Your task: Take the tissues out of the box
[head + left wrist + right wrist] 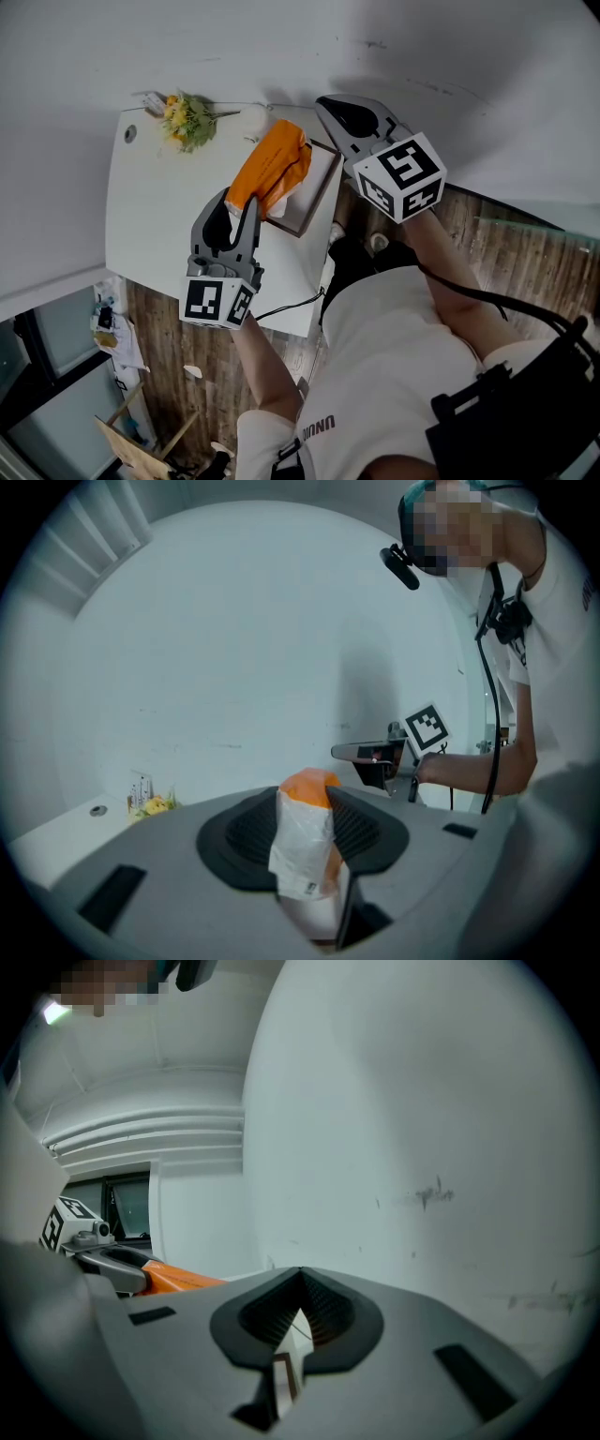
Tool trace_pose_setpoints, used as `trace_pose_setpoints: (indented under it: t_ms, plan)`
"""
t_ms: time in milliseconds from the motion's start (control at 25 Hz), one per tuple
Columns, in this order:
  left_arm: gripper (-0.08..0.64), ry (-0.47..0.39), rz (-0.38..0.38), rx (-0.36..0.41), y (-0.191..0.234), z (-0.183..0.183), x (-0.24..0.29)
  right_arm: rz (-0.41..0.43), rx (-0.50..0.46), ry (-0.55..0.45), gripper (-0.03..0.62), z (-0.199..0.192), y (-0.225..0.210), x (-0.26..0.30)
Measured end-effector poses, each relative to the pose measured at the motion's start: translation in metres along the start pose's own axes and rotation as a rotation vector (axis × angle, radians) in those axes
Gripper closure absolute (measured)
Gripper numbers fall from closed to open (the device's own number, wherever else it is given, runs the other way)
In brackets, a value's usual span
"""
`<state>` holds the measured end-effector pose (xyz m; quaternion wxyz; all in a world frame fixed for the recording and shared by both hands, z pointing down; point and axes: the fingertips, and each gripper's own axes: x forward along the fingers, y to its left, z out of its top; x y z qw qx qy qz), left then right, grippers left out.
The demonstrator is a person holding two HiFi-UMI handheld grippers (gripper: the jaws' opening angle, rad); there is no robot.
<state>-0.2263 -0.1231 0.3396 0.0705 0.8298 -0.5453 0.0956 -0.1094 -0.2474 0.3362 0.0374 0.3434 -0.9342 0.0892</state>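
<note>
You've got the orange tissue pack clamped in your left hand-held gripper just over the box on the desk, right hand-held gripper pinched shut nearby, so next I'd swing it clear and set it down.

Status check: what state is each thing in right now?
tissue pack: held up over the box by the left gripper
left gripper: shut on the tissue pack
right gripper: shut on the box's rim
box: open-topped, resting on the table
flowers: lying at the table's far corner
</note>
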Motion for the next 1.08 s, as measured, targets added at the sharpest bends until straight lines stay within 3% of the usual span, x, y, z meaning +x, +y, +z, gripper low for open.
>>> trace_pose_setpoints:
  t_ms: [480,1080]
  plan:
    - [0.399,-0.018,0.007,-0.010,-0.0001,0.0046,-0.0022,-0.001,-0.048,0.030,0.574,-0.0026,0.0008,-0.0002]
    - [0.399,-0.020,0.004,-0.017,-0.0007,0.0073,0.0008,0.005,-0.042,0.028,0.574,-0.0016,-0.0025,0.0021]
